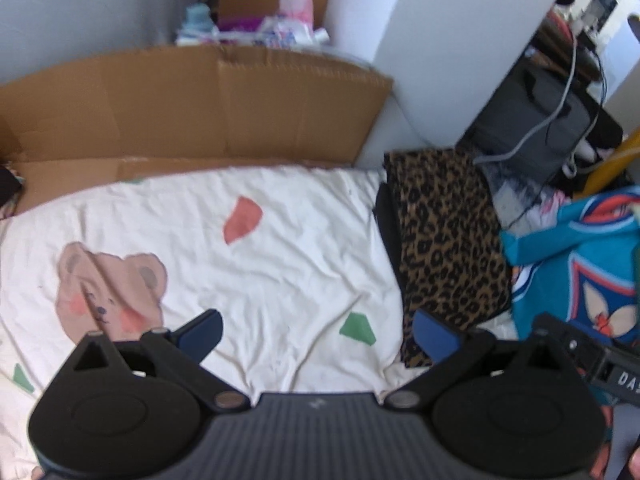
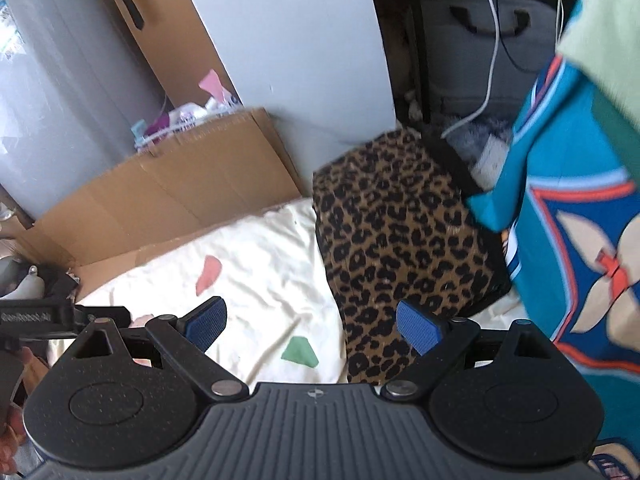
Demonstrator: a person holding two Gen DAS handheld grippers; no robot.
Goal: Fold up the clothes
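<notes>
Two claws are in view, one per camera, and both hang with their blue-padded fingers spread wide, gripping and touching nothing. The left claw (image 1: 316, 336) hovers over a cream sheet (image 1: 248, 248) printed with one bear face (image 1: 108, 288), one red patch and three green patches; the sheet's near and left edges are cut off. The right claw (image 2: 310, 326) hovers over the border between that cream sheet (image 2: 260, 280) and a single folded leopard-print garment (image 2: 396, 232), which lies at the sheet's right side. In the left view the leopard-print garment (image 1: 448, 248) partly covers something black beneath it. One teal patterned cloth (image 2: 576, 248) fills the right edge, blurred and cropped. One flattened cardboard sheet (image 1: 192, 104) stands along the far side. The clutter behind it is too blurred to identify.
</notes>
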